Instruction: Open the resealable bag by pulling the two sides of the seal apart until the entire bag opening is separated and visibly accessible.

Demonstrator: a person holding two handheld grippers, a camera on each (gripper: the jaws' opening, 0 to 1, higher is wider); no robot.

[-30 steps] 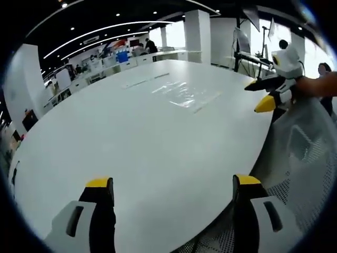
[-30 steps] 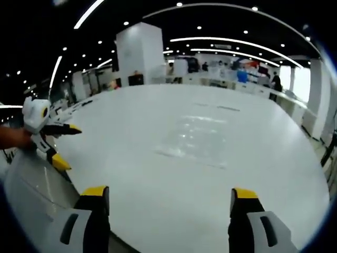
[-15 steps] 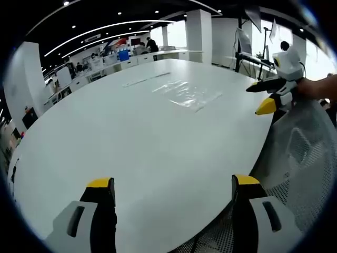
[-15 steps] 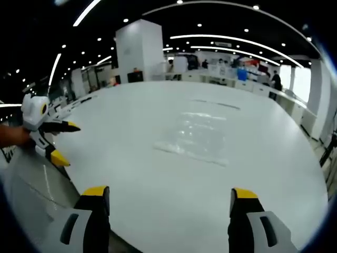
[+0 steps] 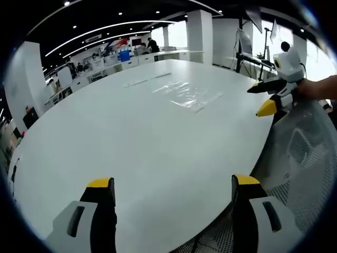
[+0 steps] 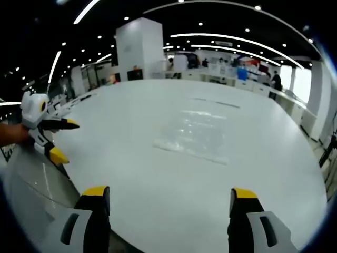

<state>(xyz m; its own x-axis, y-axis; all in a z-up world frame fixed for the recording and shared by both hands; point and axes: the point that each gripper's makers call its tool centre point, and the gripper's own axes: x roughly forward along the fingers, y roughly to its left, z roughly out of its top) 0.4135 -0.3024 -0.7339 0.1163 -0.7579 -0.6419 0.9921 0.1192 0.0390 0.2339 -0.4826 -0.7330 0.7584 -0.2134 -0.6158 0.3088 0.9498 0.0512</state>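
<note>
In the left gripper view, the left gripper (image 5: 174, 190) is held with its yellow-tipped jaws spread wide and nothing between them, above the near edge of the white table (image 5: 131, 137). The clear resealable bag (image 5: 185, 95) is seen lying flat on the tabletop well beyond the jaws, untouched, its seal not pulled apart. At the right of this view the right gripper (image 5: 269, 96) is seen, jaws parted and empty, gripped by a hand (image 5: 316, 87) above a mesh chair back (image 5: 297, 158).

In the right gripper view, the right gripper (image 6: 166, 199) is likewise wide open and empty over the table edge. The bag (image 6: 197, 136) is seen flat ahead, well apart from the jaws. The left gripper (image 6: 59, 139) is seen at the left, open.
</note>
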